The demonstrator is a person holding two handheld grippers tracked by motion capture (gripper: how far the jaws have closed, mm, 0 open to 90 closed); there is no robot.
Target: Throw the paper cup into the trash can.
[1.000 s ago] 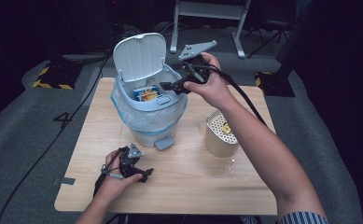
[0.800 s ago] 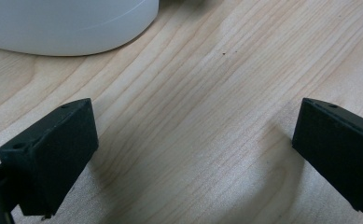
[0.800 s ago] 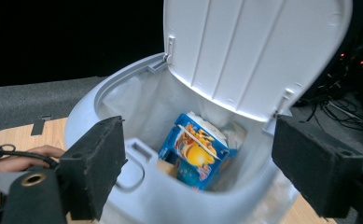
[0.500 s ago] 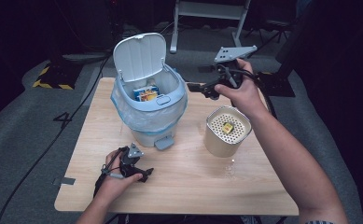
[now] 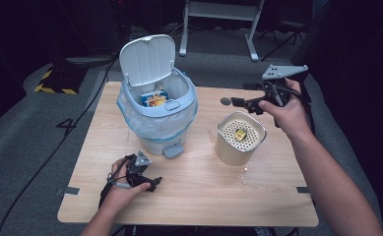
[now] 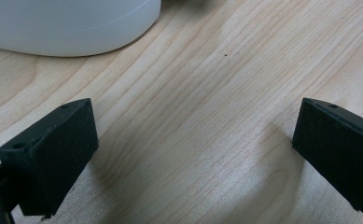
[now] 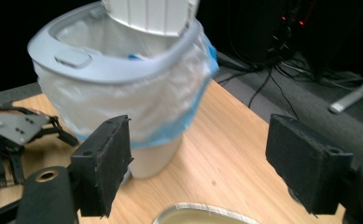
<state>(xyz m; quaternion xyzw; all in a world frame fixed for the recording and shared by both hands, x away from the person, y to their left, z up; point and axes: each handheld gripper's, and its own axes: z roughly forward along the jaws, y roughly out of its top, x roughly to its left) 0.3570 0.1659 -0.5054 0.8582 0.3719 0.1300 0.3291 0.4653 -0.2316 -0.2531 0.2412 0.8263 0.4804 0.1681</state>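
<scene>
The only sign that can be read is a large dark figure 4 (image 5: 67,124) marked on the grey floor (image 5: 31,147), to the left of the left claw (image 5: 152,183) and beyond the worktop (image 5: 204,196) edge.

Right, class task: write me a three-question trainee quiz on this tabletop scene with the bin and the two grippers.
1. True or false: the lid of the pedal bin stands open.
2. What lies on top of the beige canister? A) a small yellow cube B) a spoon C) a cloth
3. Which gripper rests low on the table, near its front edge?

Key
1. True; a colourful box shows inside.
2. A, the yellow cube.
3. The left gripper, jaws apart with nothing between them; the right gripper hangs in the air beyond the canister.
</scene>
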